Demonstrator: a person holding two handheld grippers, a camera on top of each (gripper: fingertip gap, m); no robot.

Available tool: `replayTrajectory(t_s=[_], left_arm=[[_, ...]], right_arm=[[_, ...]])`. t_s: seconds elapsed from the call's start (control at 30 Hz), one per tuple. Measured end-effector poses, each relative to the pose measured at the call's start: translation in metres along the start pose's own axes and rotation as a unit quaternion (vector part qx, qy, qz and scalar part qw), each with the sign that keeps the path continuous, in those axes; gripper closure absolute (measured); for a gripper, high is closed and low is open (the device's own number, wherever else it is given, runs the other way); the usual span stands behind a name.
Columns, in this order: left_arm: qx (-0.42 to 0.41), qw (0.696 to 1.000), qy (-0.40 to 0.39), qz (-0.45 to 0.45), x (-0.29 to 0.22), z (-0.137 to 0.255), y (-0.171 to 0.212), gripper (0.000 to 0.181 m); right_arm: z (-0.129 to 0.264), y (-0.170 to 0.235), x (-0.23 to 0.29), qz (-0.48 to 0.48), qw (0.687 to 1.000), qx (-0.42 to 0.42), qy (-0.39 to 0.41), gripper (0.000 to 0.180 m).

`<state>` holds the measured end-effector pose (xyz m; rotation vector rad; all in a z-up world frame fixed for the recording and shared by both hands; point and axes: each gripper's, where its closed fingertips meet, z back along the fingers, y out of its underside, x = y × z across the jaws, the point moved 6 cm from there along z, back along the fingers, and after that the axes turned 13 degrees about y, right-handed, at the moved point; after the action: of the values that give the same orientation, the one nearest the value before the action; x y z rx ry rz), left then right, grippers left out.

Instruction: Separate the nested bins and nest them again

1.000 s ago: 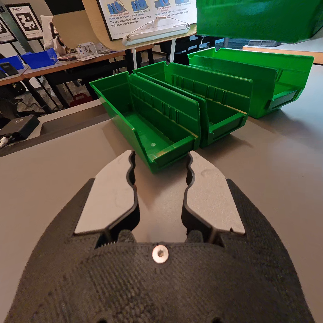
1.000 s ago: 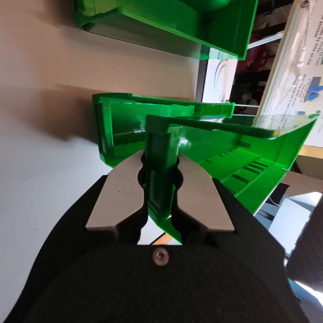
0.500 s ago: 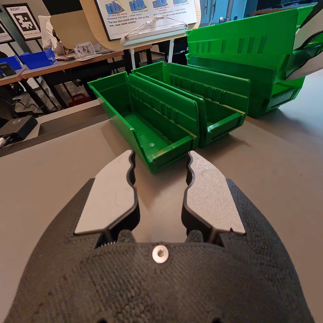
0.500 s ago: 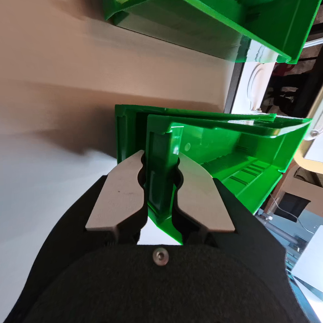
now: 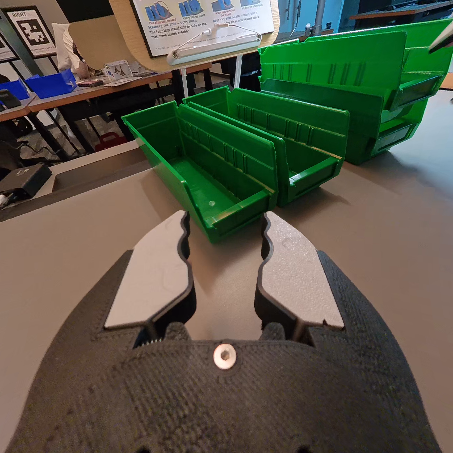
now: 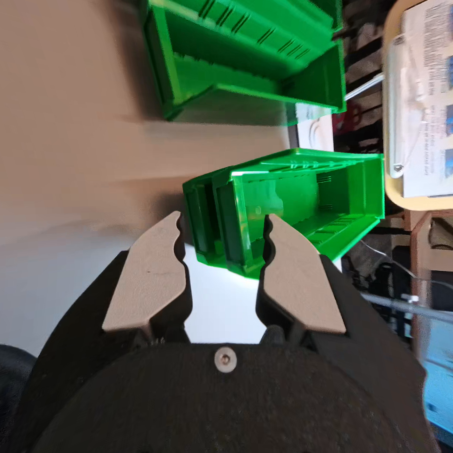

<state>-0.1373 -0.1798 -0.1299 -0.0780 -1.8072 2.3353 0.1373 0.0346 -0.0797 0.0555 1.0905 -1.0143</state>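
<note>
Four green bins are on the grey table (image 5: 367, 245). In the left wrist view two single bins (image 5: 210, 186) (image 5: 306, 152) stand side by side. At the back right one bin (image 5: 343, 73) sits nested in another (image 5: 362, 137). My left gripper (image 5: 225, 215) is open and empty, low over the table just short of the nearest bin's front. My right gripper (image 6: 223, 218) is open and empty. Its fingers (image 6: 289, 257) are apart from the front lip of the nested upper bin (image 6: 306, 196) and lower bin (image 6: 198, 220). The two single bins (image 6: 232, 61) show at the top of that view.
A wooden board with a clipped instruction sheet (image 5: 208, 24) stands behind the bins. Blue bins (image 5: 49, 83) sit on a back table. A black device (image 5: 24, 179) lies off the table's left edge. One right finger (image 5: 443, 39) shows at the upper right edge. Tip to tip, the grippers are about 30 cm apart.
My right gripper brought the bin it held down into the right-hand bin, then opened and drew back from its front lip. My left gripper has stayed open and still.
</note>
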Motion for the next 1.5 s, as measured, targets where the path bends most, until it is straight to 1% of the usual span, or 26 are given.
replayTrajectory(t_s=[0.1, 0.23, 0.33, 0.43, 0.53, 0.67, 0.8, 0.87, 0.97, 1.03, 1.1, 1.23, 1.3, 1.33, 1.5], left_arm=[[0.001, 1.000, 0.003, -0.007, -0.003, -0.001, -0.001, 0.125], [0.015, 0.999, 0.021, -0.028, -0.010, -0.007, 0.000, 0.128], [0.037, 0.996, 0.044, -0.067, -0.017, -0.015, -0.001, 0.135], [0.084, 0.986, 0.054, -0.131, -0.023, -0.028, -0.003, 0.135], [0.134, 0.969, 0.060, -0.197, -0.026, -0.043, -0.007, 0.134], [0.205, 0.946, 0.073, -0.242, -0.021, -0.071, -0.007, 0.132], [0.303, 0.908, 0.075, -0.278, -0.009, -0.091, 0.010, 0.123], [0.320, 0.899, 0.073, -0.288, -0.005, -0.096, 0.015, 0.122], [0.327, 0.895, 0.069, -0.296, -0.003, -0.099, 0.020, 0.123], [0.340, 0.884, 0.055, -0.315, 0.001, -0.101, 0.024, 0.126], [0.342, 0.873, 0.033, -0.345, 0.005, -0.104, 0.026, 0.134], [0.341, 0.868, 0.035, -0.360, 0.006, -0.105, 0.026, 0.137], [0.335, 0.864, 0.034, -0.375, 0.004, -0.103, 0.025, 0.144], [0.328, 0.864, 0.032, -0.380, 0.003, -0.101, 0.024, 0.147], [0.293, 0.887, 0.045, -0.353, 0.001, -0.091, 0.020, 0.149]], right_arm=[[0.029, 0.004, 0.001, -0.110, 0.992, -0.061, 0.030, 0.118], [0.061, 0.024, 0.012, -0.243, 0.961, -0.113, 0.068, 0.115], [0.074, 0.046, 0.029, -0.290, 0.946, -0.119, 0.086, 0.114], [0.082, 0.062, 0.047, -0.317, 0.936, -0.114, 0.098, 0.114], [0.089, 0.069, 0.059, -0.341, 0.928, -0.117, 0.093, 0.115], [0.092, 0.070, 0.068, -0.353, 0.923, -0.124, 0.088, 0.115], [0.092, 0.070, 0.074, -0.353, 0.923, -0.127, 0.085, 0.116], [0.093, 0.071, 0.075, -0.358, 0.921, -0.130, 0.083, 0.116], [0.090, 0.073, 0.074, -0.360, 0.920, -0.129, 0.087, 0.116], [0.086, 0.073, 0.072, -0.359, 0.921, -0.127, 0.084, 0.116], [0.081, 0.070, 0.071, -0.355, 0.923, -0.128, 0.081, 0.117], [0.075, 0.060, 0.071, -0.336, 0.930, -0.131, 0.080, 0.117], [0.073, 0.058, 0.072, -0.331, 0.931, -0.130, 0.079, 0.117], [0.072, 0.058, 0.074, -0.331, 0.931, -0.129, 0.078, 0.118], [0.070, 0.062, 0.077, -0.338, 0.930, -0.128, 0.074, 0.120]])
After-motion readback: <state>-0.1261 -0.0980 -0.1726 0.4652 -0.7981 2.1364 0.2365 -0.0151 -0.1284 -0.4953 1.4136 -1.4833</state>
